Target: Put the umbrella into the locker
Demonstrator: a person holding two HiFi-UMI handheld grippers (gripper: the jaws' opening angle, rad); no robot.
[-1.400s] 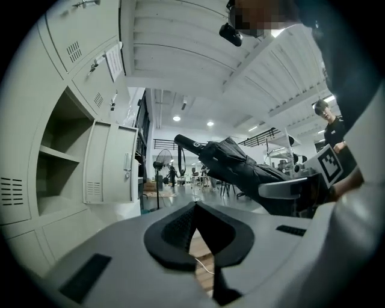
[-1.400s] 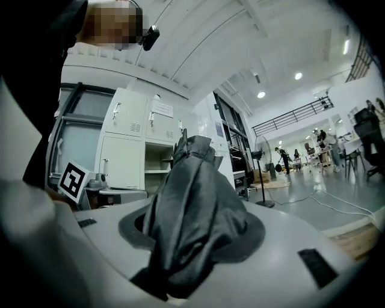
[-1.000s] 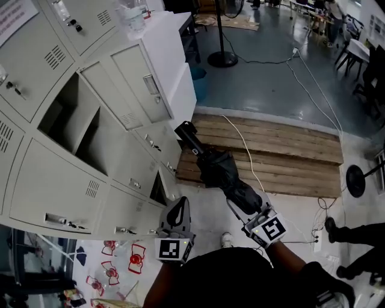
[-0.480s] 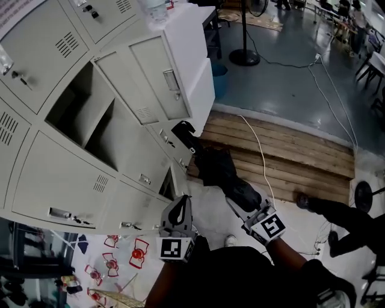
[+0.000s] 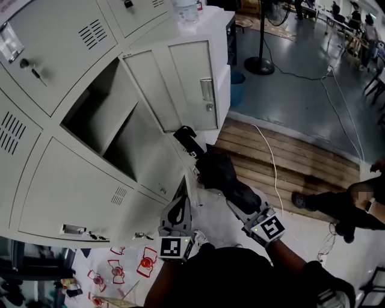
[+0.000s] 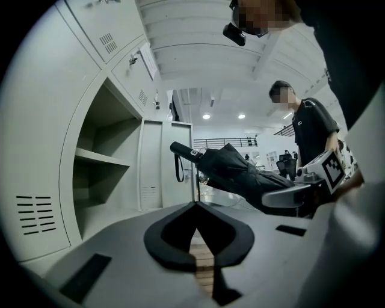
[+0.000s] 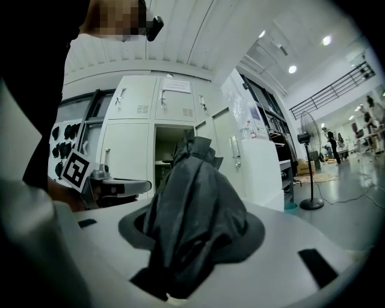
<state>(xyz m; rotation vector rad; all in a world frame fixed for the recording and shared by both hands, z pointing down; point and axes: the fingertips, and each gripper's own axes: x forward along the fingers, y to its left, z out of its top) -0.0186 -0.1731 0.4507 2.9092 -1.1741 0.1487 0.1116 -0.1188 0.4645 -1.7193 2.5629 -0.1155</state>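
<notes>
Right gripper view: right gripper [image 7: 192, 210] clamps umbrella [image 7: 194, 180] by soft, light fabric, prob slippy; stiff handle [image 5: 187, 140] grips safer. Left gripper [image 6: 195, 206] closed, empty.

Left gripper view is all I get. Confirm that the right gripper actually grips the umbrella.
Observer: Confirmed. In the right gripper view, the right gripper has its jaws closed on the umbrella, with bunched black fabric between them.
Operator: Tell me how close it is to going in.
Observer: The head view shows the handle at the edge of the open compartment, just under the lower corner of the door, not inside.
Operator: Report anything on top.
Observer: A clear bottle stands on top of the locker.
</notes>
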